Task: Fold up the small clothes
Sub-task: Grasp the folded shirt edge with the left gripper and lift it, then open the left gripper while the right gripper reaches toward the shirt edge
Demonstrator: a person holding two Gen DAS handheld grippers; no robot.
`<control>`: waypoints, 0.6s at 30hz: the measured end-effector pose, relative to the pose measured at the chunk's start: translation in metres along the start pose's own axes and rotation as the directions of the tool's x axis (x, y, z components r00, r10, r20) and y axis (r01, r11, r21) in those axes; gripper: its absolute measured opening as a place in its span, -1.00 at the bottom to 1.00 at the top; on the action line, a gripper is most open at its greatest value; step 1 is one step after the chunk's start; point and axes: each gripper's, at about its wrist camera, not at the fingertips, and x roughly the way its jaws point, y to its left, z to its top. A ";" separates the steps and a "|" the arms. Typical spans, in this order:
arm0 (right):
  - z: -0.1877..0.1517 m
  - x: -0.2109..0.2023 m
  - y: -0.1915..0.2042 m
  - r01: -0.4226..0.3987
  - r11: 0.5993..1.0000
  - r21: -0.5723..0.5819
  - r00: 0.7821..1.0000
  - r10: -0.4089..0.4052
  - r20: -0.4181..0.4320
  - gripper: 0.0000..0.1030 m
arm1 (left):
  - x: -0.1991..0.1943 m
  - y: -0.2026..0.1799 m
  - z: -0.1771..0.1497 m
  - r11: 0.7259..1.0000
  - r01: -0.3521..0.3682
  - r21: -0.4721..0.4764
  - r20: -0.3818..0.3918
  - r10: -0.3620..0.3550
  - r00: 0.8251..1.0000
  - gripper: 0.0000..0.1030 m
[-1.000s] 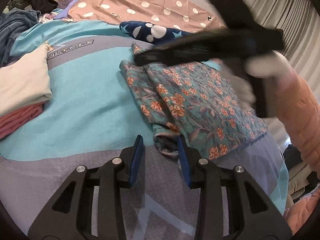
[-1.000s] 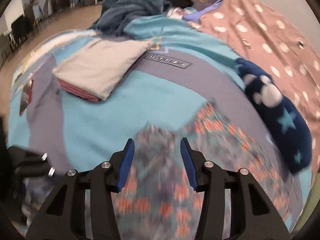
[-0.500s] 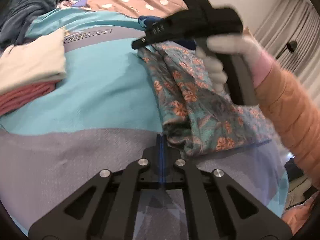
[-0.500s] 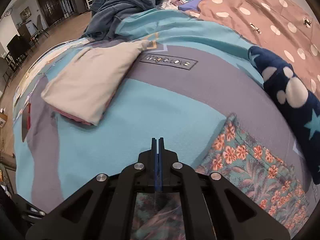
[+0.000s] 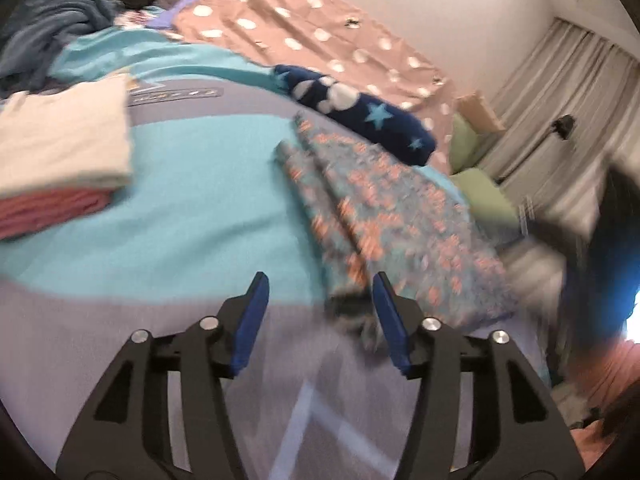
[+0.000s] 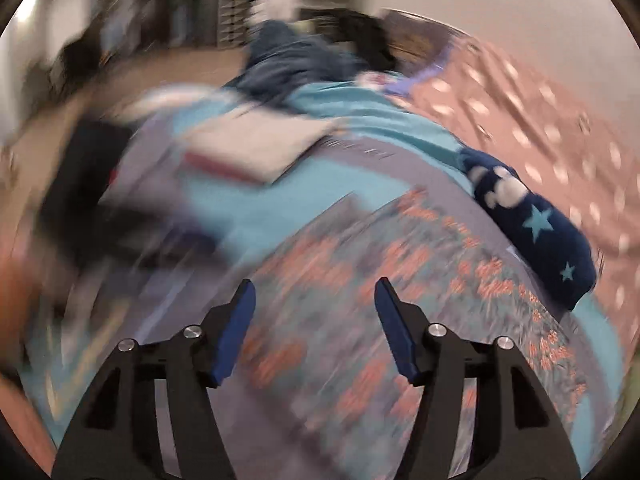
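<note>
Between folds, I judge: both sets of fingers spread, nothing pinched. Left gripper (image 5: 318, 304) hangs over the bed (image 5: 192, 208), the floral garment (image 5: 384, 204) running from its fingertips toward 1 o'clock. Right gripper (image 6: 312, 312) hangs above the same cloth. Garment lies long, narrow, folded lengthwise, near hem rumpled. Next move needs a fresh pinch on that near end. Folded stack (image 5: 60, 148) at 10 o'clock.

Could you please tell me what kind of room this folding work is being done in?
Most likely a bedroom at home: the clothes lie on a bed with a turquoise and grey cover, a pink polka-dot sheet lies beyond it, and pale pleated curtains hang along the wall.
</note>
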 end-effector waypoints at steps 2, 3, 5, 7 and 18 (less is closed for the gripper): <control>-0.015 0.005 0.039 0.056 0.987 -0.151 0.998 -0.059 -0.015 0.25 | 0.018 0.012 0.022 0.997 0.073 -0.038 -0.029 -0.074 0.997 0.15; -0.020 0.010 0.050 0.088 0.976 -0.199 0.995 -0.095 -0.026 0.25 | 0.026 0.015 0.029 0.994 0.096 -0.054 -0.043 -0.099 0.994 0.16; -0.024 0.024 0.068 0.190 0.940 -0.284 0.978 -0.206 -0.024 0.25 | 0.051 0.024 0.047 0.985 0.146 -0.088 -0.094 -0.154 0.984 0.20; -0.020 0.034 0.068 0.252 0.929 -0.272 0.964 -0.267 -0.018 0.25 | 0.075 0.029 0.059 0.984 0.140 -0.108 -0.142 -0.155 0.978 0.20; 0.012 0.085 0.045 0.338 0.925 -0.173 0.935 -0.351 -0.053 -0.39 | 0.137 0.039 0.101 0.980 0.094 -0.176 -0.191 -0.128 0.973 -0.80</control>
